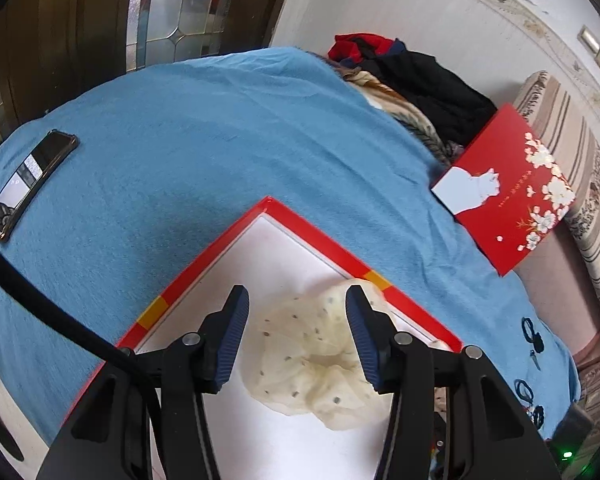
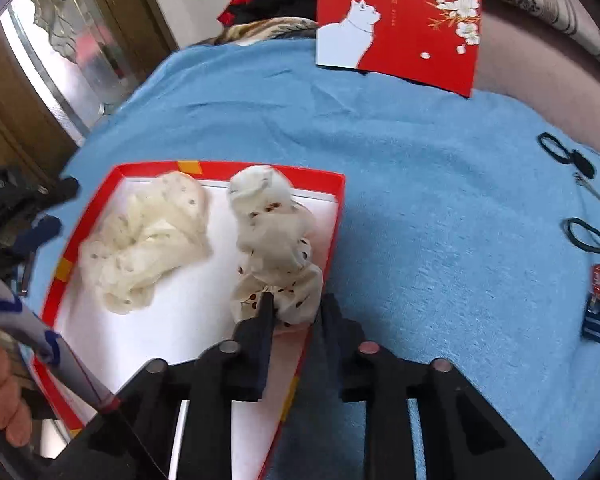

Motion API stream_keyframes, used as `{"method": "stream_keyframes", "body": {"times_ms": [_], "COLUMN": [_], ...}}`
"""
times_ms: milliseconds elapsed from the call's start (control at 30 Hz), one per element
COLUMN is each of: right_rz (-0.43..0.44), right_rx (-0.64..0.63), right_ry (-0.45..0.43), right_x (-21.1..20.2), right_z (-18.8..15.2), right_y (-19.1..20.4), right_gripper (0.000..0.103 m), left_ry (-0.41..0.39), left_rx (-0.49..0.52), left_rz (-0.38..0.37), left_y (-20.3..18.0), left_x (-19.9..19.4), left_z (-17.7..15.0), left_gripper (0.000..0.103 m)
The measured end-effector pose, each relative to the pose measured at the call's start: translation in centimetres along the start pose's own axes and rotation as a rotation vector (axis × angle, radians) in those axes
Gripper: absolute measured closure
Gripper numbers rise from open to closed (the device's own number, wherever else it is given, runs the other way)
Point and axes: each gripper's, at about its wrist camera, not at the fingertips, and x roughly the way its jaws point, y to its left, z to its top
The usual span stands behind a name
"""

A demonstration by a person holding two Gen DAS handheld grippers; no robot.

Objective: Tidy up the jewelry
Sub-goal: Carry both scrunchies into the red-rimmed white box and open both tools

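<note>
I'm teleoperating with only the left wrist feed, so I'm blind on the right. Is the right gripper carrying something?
Observer: Yes, the right gripper is shut on a cherry-print scrunchie at the red box's right wall.
Operator: Anything left outside the box?
Observer: A black hair tie lies on the blue towel, right of the box.
Operator: And my dotted scrunchie?
Observer: The dotted scrunchie lies in the box, left of the cherry one.
</note>
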Motion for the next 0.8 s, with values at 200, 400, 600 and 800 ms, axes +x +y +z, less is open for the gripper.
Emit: {"method": "stream_keyframes", "body": {"times_ms": [200, 400, 600, 800], "right_rz": [-0.021, -0.050, -0.082, -0.091], "right_rx": [0.060, 0.072, -0.022, -0.130], "right_ry": [0.030, 0.027, -0.040, -0.139], "right_x": [-0.5, -1.7, -3.2, -4.6], "right_z": [-1.5, -3.5, -3.6, -2.4], "right_y": [-0.9, -1.1, -0.3, 2.1], "right_gripper": [0.095, 0.093, 0.074, 0.069], "left_ry": [-0.004, 0.002, -0.001, -0.005], "left_rx": [0.032, 0.080, 0.098, 0.079], "left_rz": [-0.018, -0.038, -0.046, -0.046], "left_y": [-1.3, -2.5, -3.1, -2.6], "left_x": [-0.2, -0.5, -1.0, -1.1], "left_z": [-0.4, -1.1, -1.9, -1.7], "left_gripper": [0.054, 0.054, 0.051, 0.050]}}
